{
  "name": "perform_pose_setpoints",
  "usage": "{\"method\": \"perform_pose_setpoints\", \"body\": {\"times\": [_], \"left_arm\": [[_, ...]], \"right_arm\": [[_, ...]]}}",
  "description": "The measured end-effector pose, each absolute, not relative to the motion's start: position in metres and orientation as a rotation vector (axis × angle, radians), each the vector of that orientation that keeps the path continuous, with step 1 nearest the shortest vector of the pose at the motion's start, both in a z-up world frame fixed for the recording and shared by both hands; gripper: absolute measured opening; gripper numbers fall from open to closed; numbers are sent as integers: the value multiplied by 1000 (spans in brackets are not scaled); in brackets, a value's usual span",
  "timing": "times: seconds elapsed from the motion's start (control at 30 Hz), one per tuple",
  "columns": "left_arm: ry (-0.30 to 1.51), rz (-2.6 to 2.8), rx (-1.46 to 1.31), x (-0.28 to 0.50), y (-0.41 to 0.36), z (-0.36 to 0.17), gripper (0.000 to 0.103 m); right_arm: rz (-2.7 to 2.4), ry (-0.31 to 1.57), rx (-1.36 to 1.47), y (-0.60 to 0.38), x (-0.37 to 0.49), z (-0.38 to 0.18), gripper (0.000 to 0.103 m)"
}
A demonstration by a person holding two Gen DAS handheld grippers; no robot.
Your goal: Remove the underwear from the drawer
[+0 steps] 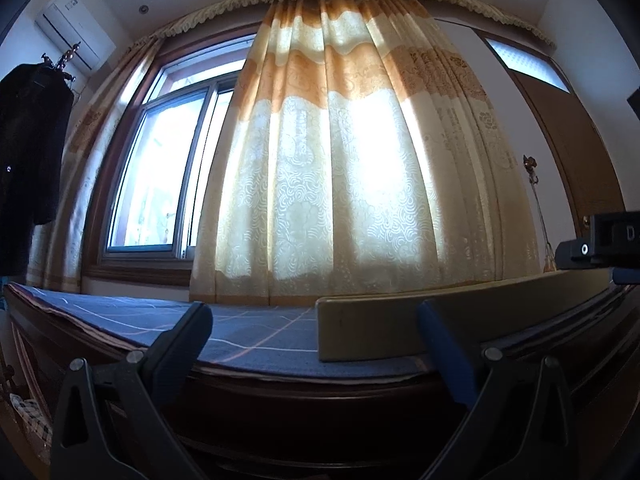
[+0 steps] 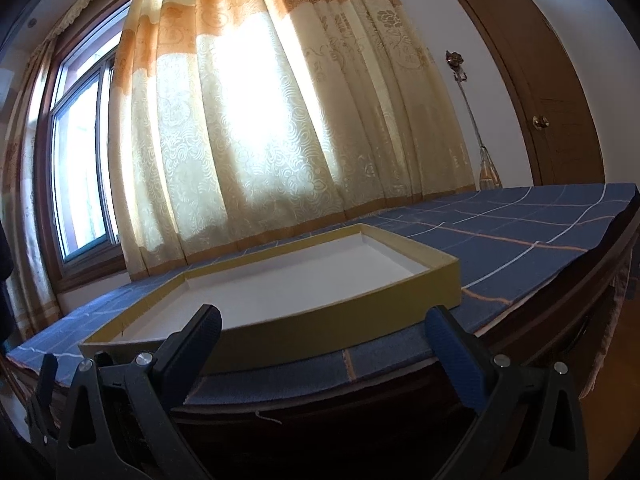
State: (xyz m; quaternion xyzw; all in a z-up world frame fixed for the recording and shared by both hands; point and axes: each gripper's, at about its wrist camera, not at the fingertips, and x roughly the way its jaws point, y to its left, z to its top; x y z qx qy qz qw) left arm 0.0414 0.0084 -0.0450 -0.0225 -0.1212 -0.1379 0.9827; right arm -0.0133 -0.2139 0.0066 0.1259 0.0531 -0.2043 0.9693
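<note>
A: How do the tongs stand?

B: The left gripper (image 1: 316, 328) and right gripper (image 2: 322, 330) are both spread wide, grasping nothing, near the dark wooden dresser's (image 2: 400, 408) front edge.

A: And the underwear?

B: Not visible. A shallow yellow cardboard tray with a white floor (image 2: 340, 320) lies on the blue checked cloth (image 2: 520, 240), the patterned cream-and-orange curtain (image 2: 256, 120) far behind.

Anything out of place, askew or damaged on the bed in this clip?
Nothing is spilled or broken. The shallow yellow box sits flat on the blue checked cover, and its white inside is bare. One small thing: a loose thread hangs from the cover's front hem. No underwear or drawer is in view.
</note>
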Motion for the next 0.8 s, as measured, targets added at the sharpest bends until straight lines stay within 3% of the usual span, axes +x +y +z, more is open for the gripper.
{"method": "perform_pose_setpoints", "body": {"times": [0.8], "left_arm": [[-79, -330, -20, 52, 10, -28, 103]], "right_arm": [[-381, 152, 224, -204, -16, 1, 103]]}}
